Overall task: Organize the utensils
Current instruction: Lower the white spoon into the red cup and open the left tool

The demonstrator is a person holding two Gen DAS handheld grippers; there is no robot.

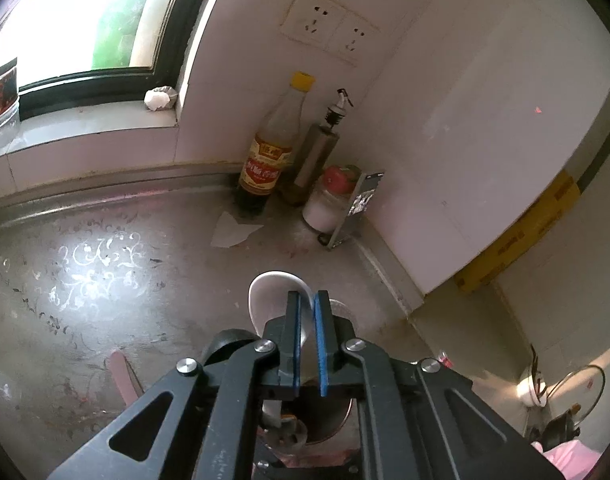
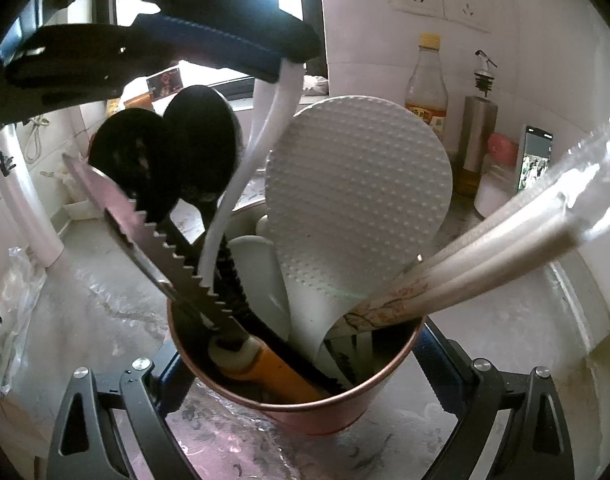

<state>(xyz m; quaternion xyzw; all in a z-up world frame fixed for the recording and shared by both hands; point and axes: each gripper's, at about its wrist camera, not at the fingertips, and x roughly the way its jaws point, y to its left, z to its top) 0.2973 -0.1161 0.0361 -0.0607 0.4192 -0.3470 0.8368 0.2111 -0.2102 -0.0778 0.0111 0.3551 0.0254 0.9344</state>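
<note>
We hold a white spoon point(image 1: 271, 296) pinched by its thin handle in the left hand-held gripper point(image 1: 308, 312), jaws nearly shut on it, above a copper-coloured utensil cup point(image 2: 297, 392) that stands on the bench point(image 1: 85, 280). The right hand-held gripper point(image 2: 297, 364) sits half-spread around the cup's lower wall; whether its pads press the metal we cannot tell.

The spoon looks like light, stiff, glossy plastic, so we judge it prone to slip or swivel; a grip low on the handle, near the bowl, should steady it. The cup is crowded: a dimpled white rice paddle point(image 2: 357, 196), two black ladles point(image 2: 165, 156), a serrated knife point(image 2: 153, 248) standing blade up, and pale chopsticks point(image 2: 485, 264) leaning out to the right. Top-heavy, it may tip, and the blade wants a wide berth.

The bench is worn grey stone with a faint floral pattern, set in a tiled corner beneath a window point(image 1: 81, 20), with a vinegar bottle point(image 1: 273, 148), an oil dispenser point(image 1: 319, 152) and wall sockets point(image 1: 329, 26).
</note>
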